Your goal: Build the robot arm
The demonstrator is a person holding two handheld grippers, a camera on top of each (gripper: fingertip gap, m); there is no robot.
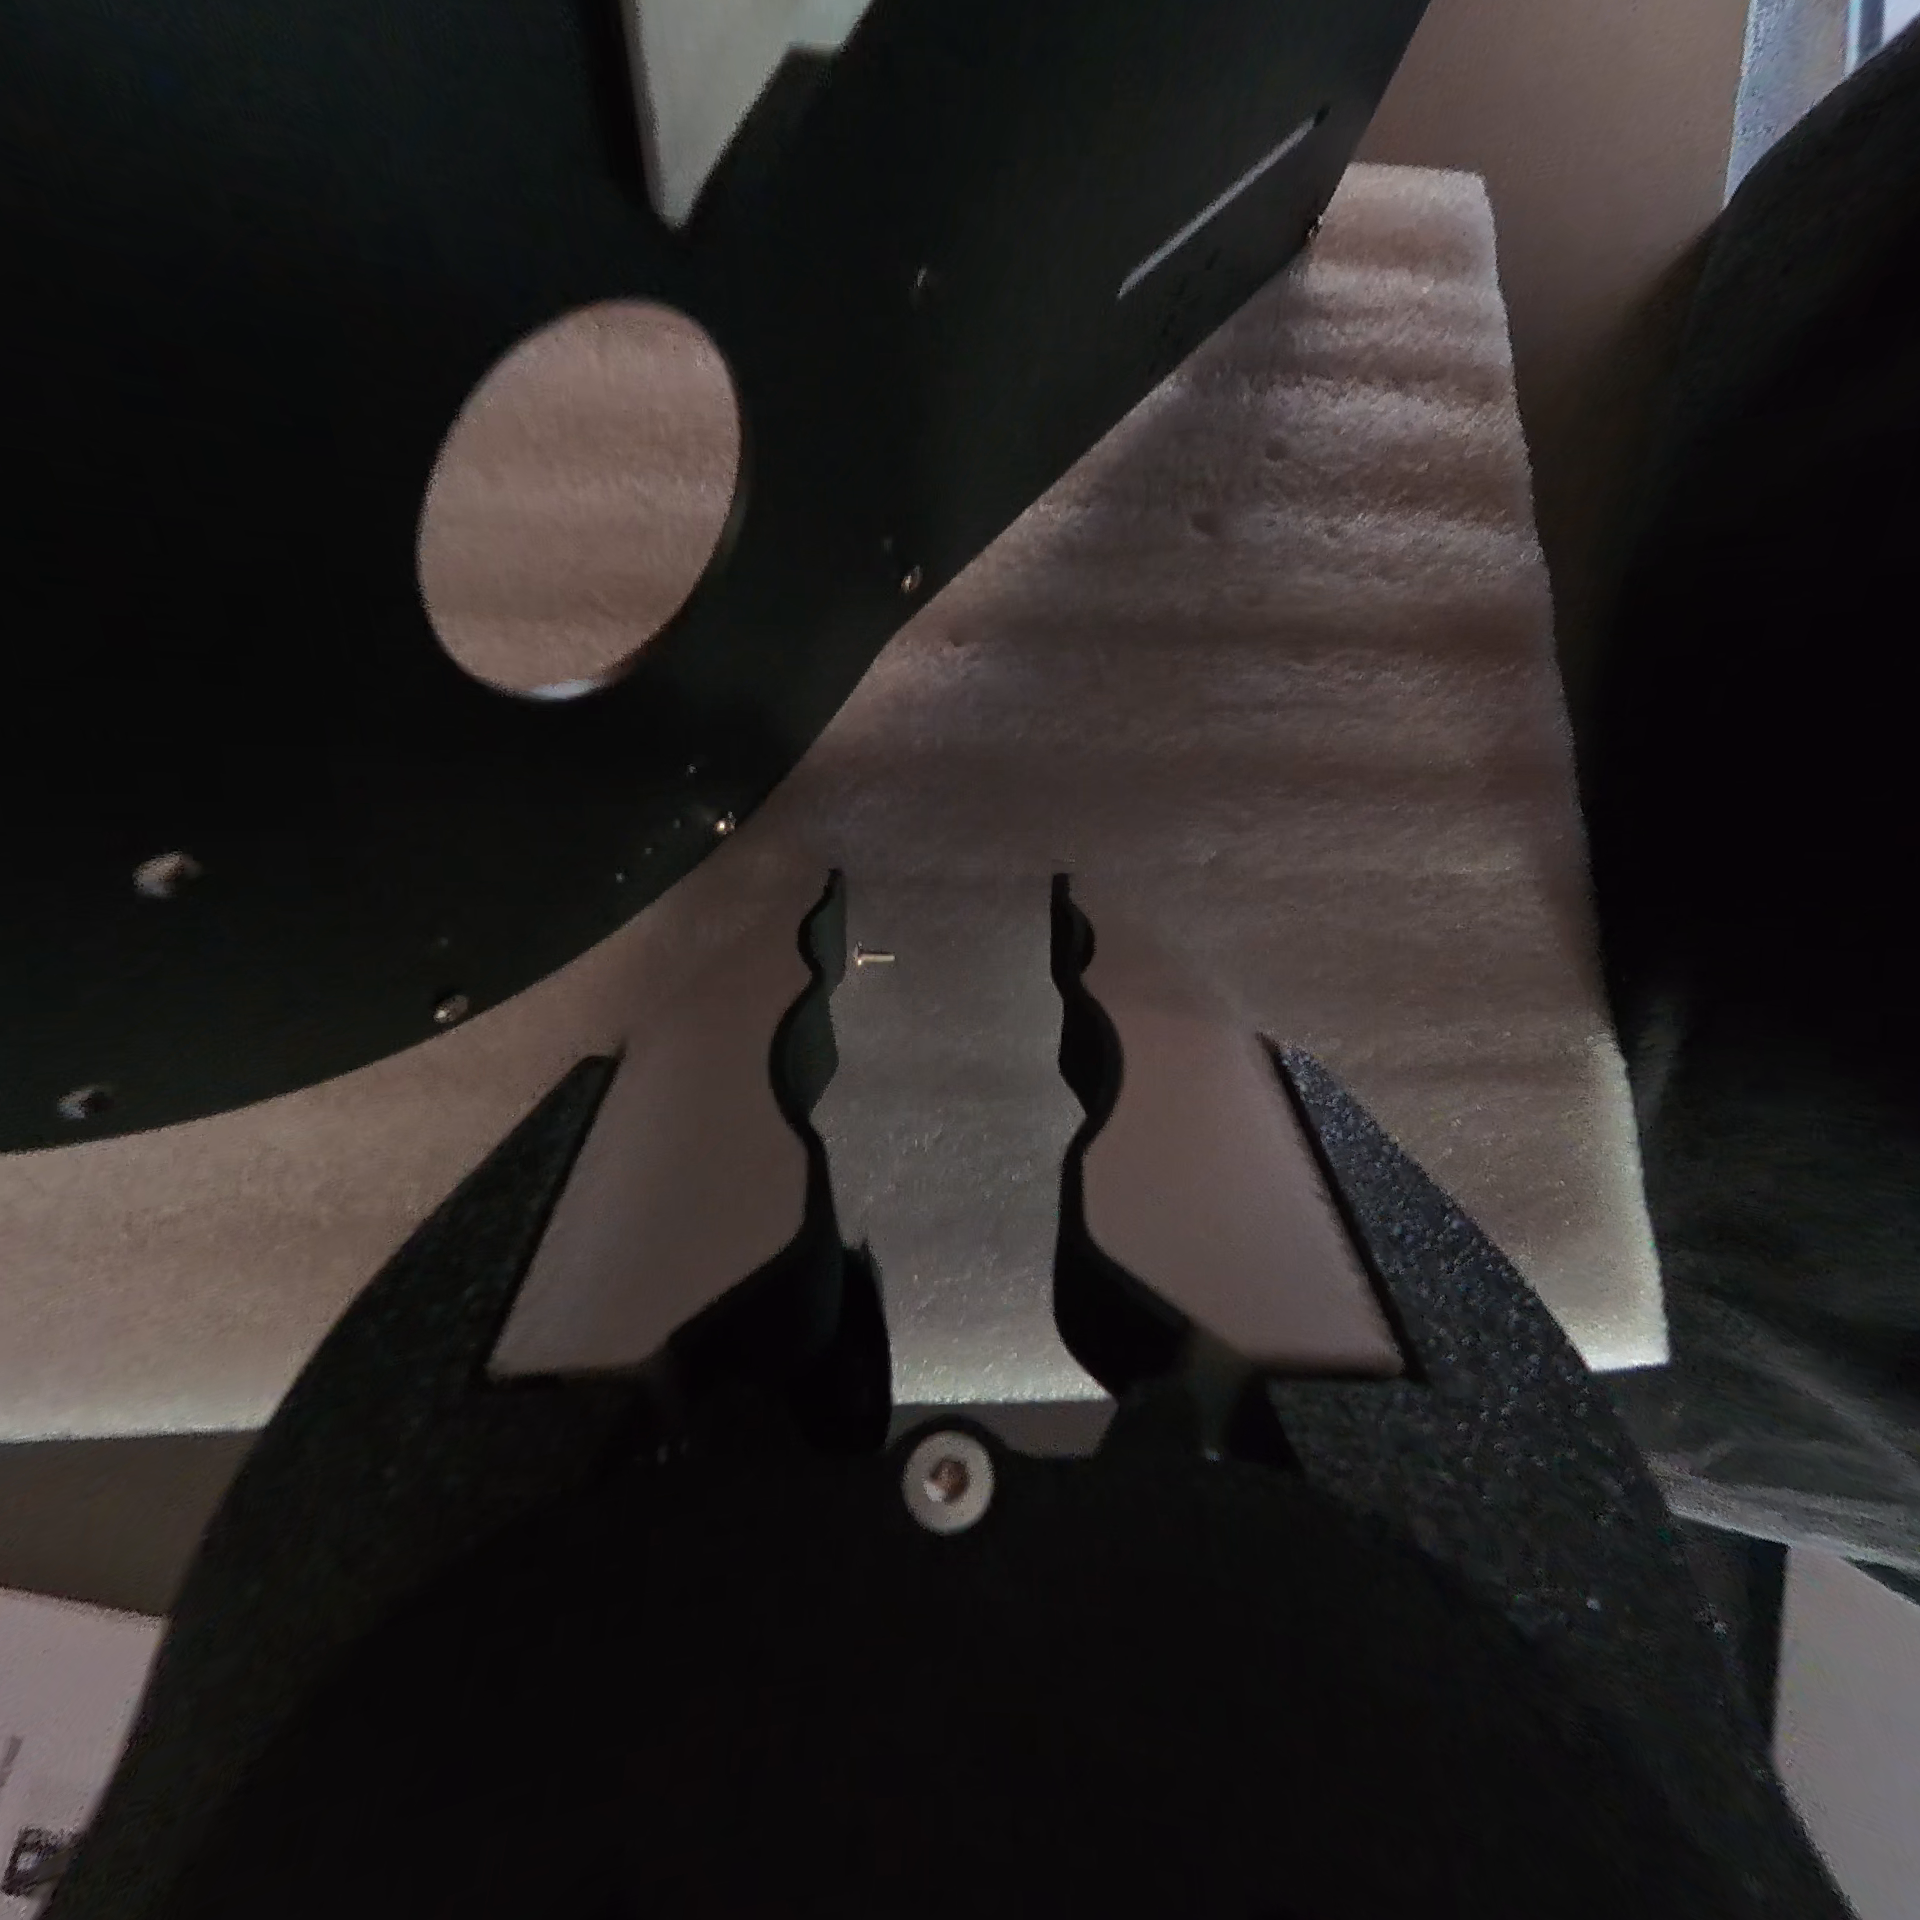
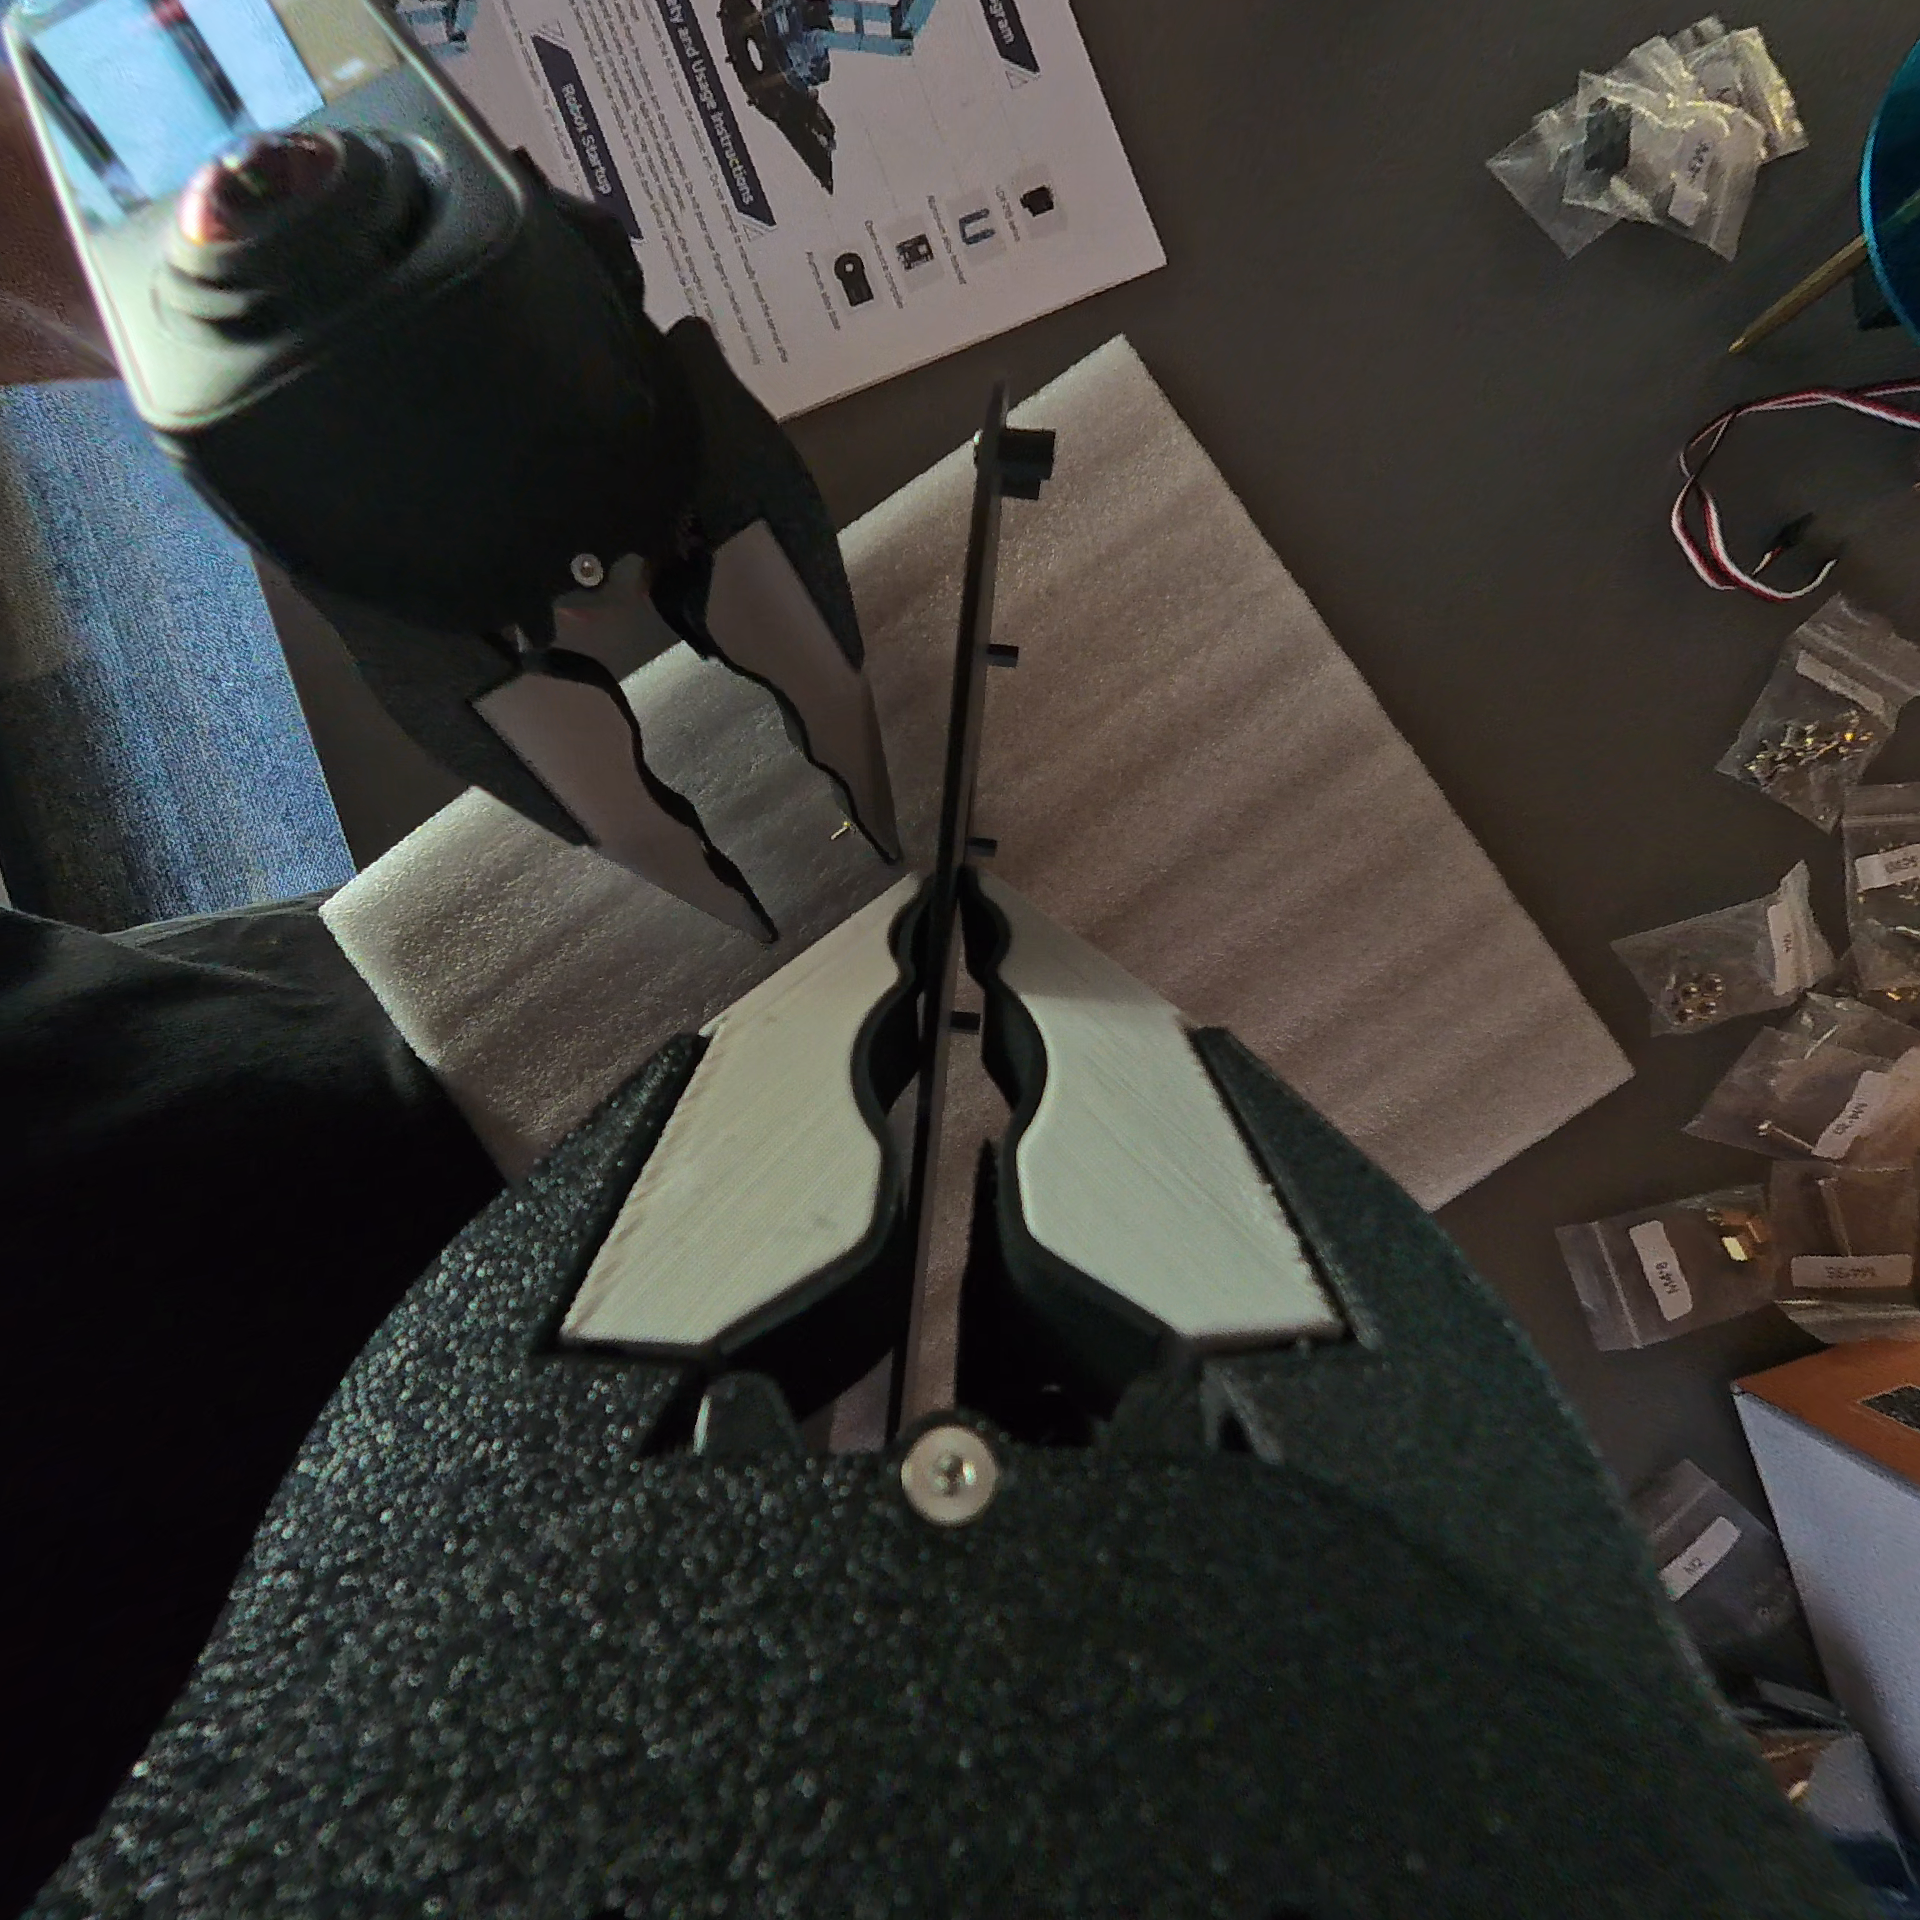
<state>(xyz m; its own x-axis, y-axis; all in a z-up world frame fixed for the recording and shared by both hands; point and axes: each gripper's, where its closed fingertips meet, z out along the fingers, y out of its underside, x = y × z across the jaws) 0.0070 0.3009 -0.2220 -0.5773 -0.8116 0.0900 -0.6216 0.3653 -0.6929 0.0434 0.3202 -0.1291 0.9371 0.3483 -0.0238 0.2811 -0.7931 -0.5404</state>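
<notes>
A tiny screw [image 1: 871, 957] lay on the white foam sheet [image 1: 1299, 727], right between the tips of my left gripper [image 1: 943, 894]. It sat close to the left finger, with its long side pointing across the gap. That gripper's fingers were open and held nothing. My right gripper [image 2: 943, 883] was pinched tight on a thin black plate [image 2: 971, 665], held up on its edge over the foam. The plate ran straight away from those fingers. Little bags of parts [image 2: 1766, 956] and a paper booklet [image 2: 883, 156] lay on the dark table [image 2: 1403, 312].
</notes>
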